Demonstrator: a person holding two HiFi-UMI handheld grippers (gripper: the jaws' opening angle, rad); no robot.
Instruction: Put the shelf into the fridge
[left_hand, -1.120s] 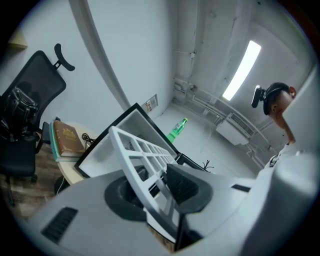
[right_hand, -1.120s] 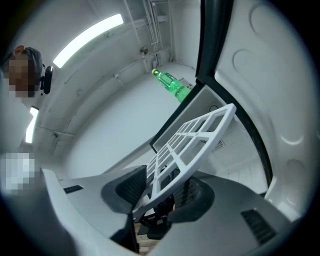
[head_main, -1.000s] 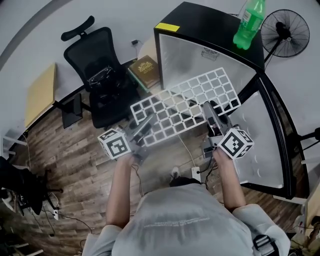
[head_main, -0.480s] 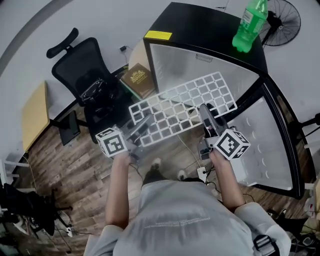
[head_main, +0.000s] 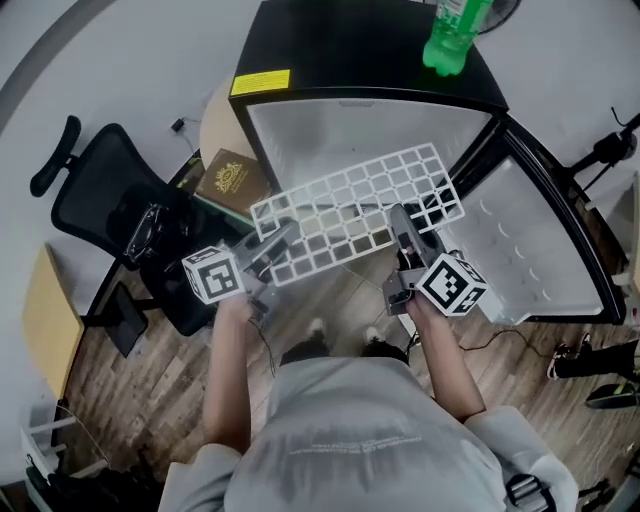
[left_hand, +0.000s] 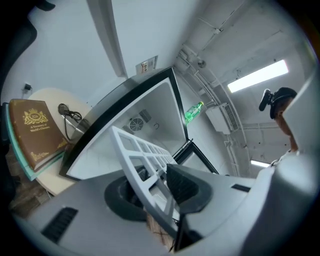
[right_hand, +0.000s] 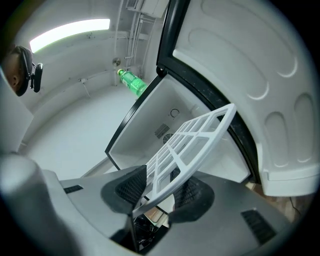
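**White grid shelf held at the mouth of an open fridge**

Seen from above, a person holds a white lattice shelf (head_main: 350, 213) by its near long edge, one tool at each end. The left gripper (head_main: 273, 242) is clamped on that edge close to the left corner. The right gripper (head_main: 403, 225) is clamped on the same edge, toward the right corner. In each gripper's own view, dark ribbed pads press on both faces of the shelf's rim.

The shelf hangs in the air, roughly flat, in front of a small black fridge (head_main: 340, 40) with a white interior. Whether its far edge has crossed into the opening cannot be told. The door (head_main: 545, 240) stands swung open to the right, and a green bottle (head_main: 450, 35) stands on the fridge top.

The shelf looks light and stiff, probably plastic or coated wire, with smooth bars that could slide between the pads. Gripped only along the near edge, its far side may sag or twist. The thicker outer rim looks like the safest place to hold, with the two grips well apart, rather than the thin inner bars.
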